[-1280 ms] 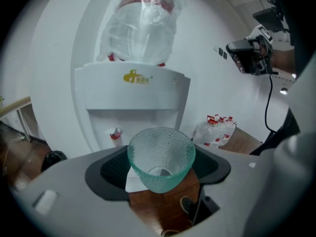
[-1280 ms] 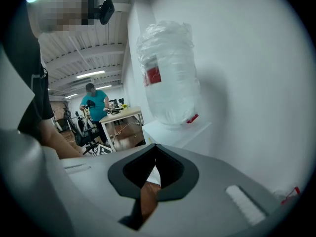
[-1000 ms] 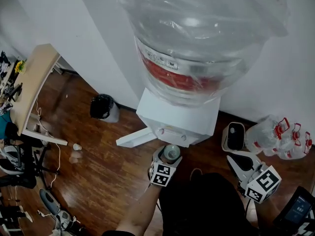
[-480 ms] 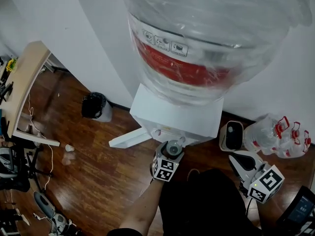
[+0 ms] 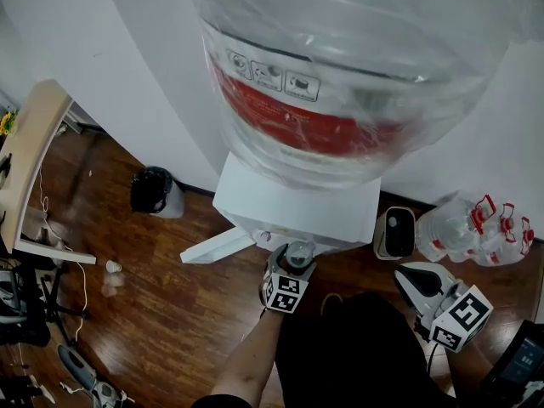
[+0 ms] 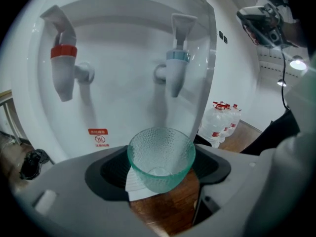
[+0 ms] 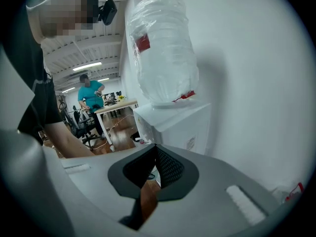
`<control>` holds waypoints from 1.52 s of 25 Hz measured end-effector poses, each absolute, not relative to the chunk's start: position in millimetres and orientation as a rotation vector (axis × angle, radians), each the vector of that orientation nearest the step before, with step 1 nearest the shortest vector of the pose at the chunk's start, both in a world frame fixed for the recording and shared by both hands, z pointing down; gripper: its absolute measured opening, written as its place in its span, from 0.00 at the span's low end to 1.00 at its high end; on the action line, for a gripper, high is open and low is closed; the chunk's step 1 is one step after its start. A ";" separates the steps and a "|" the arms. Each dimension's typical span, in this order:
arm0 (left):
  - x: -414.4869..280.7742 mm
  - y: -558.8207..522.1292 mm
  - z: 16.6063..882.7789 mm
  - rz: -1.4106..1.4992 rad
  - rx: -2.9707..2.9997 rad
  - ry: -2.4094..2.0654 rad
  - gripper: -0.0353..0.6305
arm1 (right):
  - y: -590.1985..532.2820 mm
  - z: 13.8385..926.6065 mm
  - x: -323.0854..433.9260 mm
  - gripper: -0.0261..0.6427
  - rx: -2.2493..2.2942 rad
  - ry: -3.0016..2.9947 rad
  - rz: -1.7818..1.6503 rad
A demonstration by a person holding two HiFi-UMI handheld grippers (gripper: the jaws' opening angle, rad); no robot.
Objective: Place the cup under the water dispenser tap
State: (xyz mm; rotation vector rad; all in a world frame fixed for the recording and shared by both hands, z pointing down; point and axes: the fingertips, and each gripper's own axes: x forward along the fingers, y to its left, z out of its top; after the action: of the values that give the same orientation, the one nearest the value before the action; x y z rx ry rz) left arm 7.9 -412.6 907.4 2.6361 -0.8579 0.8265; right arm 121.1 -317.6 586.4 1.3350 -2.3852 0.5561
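Observation:
A green textured glass cup (image 6: 161,157) sits upright between the jaws of my left gripper (image 6: 160,174), which is shut on it. It hangs in front of the white water dispenser (image 5: 289,202), below and slightly left of the blue tap (image 6: 176,65). The red tap (image 6: 64,68) is further left. In the head view the cup (image 5: 298,253) is right at the dispenser's front edge, under the large water bottle (image 5: 340,66). My right gripper (image 5: 410,274) is low at the right, away from the dispenser, its pads together with nothing between them.
A black bin (image 5: 151,192) stands left of the dispenser by the wall. Spare water jugs (image 5: 476,232) and a small white and black appliance (image 5: 395,232) sit on the floor at the right. A table (image 5: 30,160) is at the far left. A person (image 7: 90,90) stands far off.
My left gripper has carried the cup down and in toward the dispenser's front, still gripped. The right gripper has sunk slightly.

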 end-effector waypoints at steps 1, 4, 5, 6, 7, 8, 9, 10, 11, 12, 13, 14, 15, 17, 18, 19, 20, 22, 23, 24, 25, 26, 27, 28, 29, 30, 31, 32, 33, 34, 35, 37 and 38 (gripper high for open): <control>9.9 -414.0 909.1 0.815 2.639 -0.866 0.62 | -316.4 590.3 122.7 0.04 1.336 -2.375 0.564; 15.7 -417.1 916.2 0.798 2.642 -0.877 0.62 | -312.4 600.7 123.8 0.04 1.326 -2.350 0.582; 17.4 -418.0 917.9 0.795 2.642 -0.881 0.62 | -311.5 603.0 123.5 0.04 1.319 -2.344 0.581; 19.1 -418.8 918.9 0.794 2.644 -0.886 0.62 | -311.3 604.6 123.1 0.04 1.313 -2.338 0.578; 21.1 -420.0 919.6 0.797 2.650 -0.890 0.62 | -311.8 605.3 122.7 0.04 1.307 -2.336 0.573; 23.1 -421.4 920.8 0.804 2.656 -0.896 0.62 | -312.9 605.5 122.3 0.04 1.304 -2.336 0.570; 24.7 -422.7 922.8 0.813 2.657 -0.903 0.62 | -314.0 605.4 121.9 0.04 1.301 -2.337 0.568; 25.6 -423.4 925.6 0.822 2.653 -0.913 0.62 | -314.6 605.3 121.3 0.04 1.297 -2.338 0.567; 25.9 -423.7 928.7 0.830 2.646 -0.924 0.62 | -314.6 605.4 120.6 0.04 1.293 -2.339 0.567; 25.8 -424.1 931.4 0.832 2.640 -0.936 0.62 | -314.2 605.5 120.0 0.04 1.287 -2.339 0.568; 25.7 -424.5 932.9 0.826 2.637 -0.946 0.62 | -313.4 605.6 119.6 0.04 1.279 -2.339 0.569; 25.7 -424.7 933.6 0.815 2.638 -0.952 0.63 | -312.5 605.4 119.6 0.04 1.273 -2.337 0.571; 26.0 -424.7 933.7 0.802 2.641 -0.953 0.63 | -311.7 605.1 120.4 0.04 1.270 -2.333 0.572; 26.1 -425.2 933.9 0.783 2.638 -0.945 0.63 | -310.4 605.3 124.7 0.04 1.280 -2.317 0.574; 25.5 -426.2 934.1 0.781 2.629 -0.942 0.63 | -309.5 605.7 127.1 0.05 1.285 -2.306 0.582; 24.1 -427.0 934.6 0.791 2.619 -0.943 0.64 | -308.4 605.3 128.4 0.06 1.286 -2.297 0.593; 22.0 -426.7 935.0 0.810 2.612 -0.944 0.72 | -307.3 603.2 128.0 0.07 1.279 -2.291 0.604; 16.9 -421.4 934.4 0.849 2.604 -0.936 0.81 | -305.1 594.7 124.3 0.07 1.252 -2.293 0.608; 14.2 -418.0 933.1 0.860 2.599 -0.929 0.81 | -304.3 589.9 122.5 0.07 1.239 -2.297 0.604; 10.6 -415.4 931.0 0.867 2.589 -0.925 0.81 | -304.3 585.3 121.0 0.07 1.232 -2.302 0.600; 6.1 -412.7 927.5 0.871 2.573 -0.925 0.81 | -304.7 580.7 119.5 0.07 1.233 -2.306 0.600; 0.9 -408.3 922.0 0.870 2.555 -0.926 0.81 | -304.6 575.8 117.4 0.07 1.238 -2.311 0.608; -4.4 -400.9 914.1 0.864 2.542 -0.923 0.81 | -303.3 570.2 114.4 0.07 1.243 -2.318 0.621; -10.2 -391.1 903.3 0.854 2.538 -0.916 0.80 | -301.2 564.1 110.2 0.07 1.245 -2.328 0.636; -16.8 -381.4 889.7 0.839 2.545 -0.910 0.80 | -299.3 557.4 105.3 0.07 1.244 -2.341 0.647; -24.0 -373.6 874.2 0.820 2.556 -0.909 0.80 | -298.8 550.1 100.5 0.07 1.244 -2.357 0.650; -31.3 -367.6 857.7 0.798 2.567 -0.915 0.80 | -299.4 542.2 96.3 0.07 1.247 -2.373 0.647; -38.1 -362.0 840.5 0.775 2.576 -0.922 0.78 | -299.9 534.0 92.9 0.07 1.254 -2.386 0.645; -44.1 -355.2 822.7 0.755 2.585 -0.928 0.75 | -299.2 525.8 90.0 0.07 1.266 -2.394 0.647; -49.8 -347.1 804.3 0.736 2.593 -0.933 0.70 | -297.1 517.7 87.0 0.07 1.279 -2.401 0.652; -55.4 -338.6 784.4 0.714 2.601 -0.938 0.64 | -293.8 509.4 83.3 0.07 1.290 -2.408 0.656; -65.0 -322.1 741.1 0.651 2.625 -0.941 0.52 | -285.0 492.6 73.3 0.07 1.303 -2.430 0.652; -68.4 -314.1 719.3 0.612 2.650 -0.934 0.52 | -280.1 484.8 67.9 0.07 1.309 -2.442 0.647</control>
State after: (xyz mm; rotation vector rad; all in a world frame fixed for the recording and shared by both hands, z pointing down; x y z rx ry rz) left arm -68.4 -314.1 719.3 2.6495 -0.9337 0.6122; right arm 67.9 -280.1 484.8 1.3086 -2.4418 0.6474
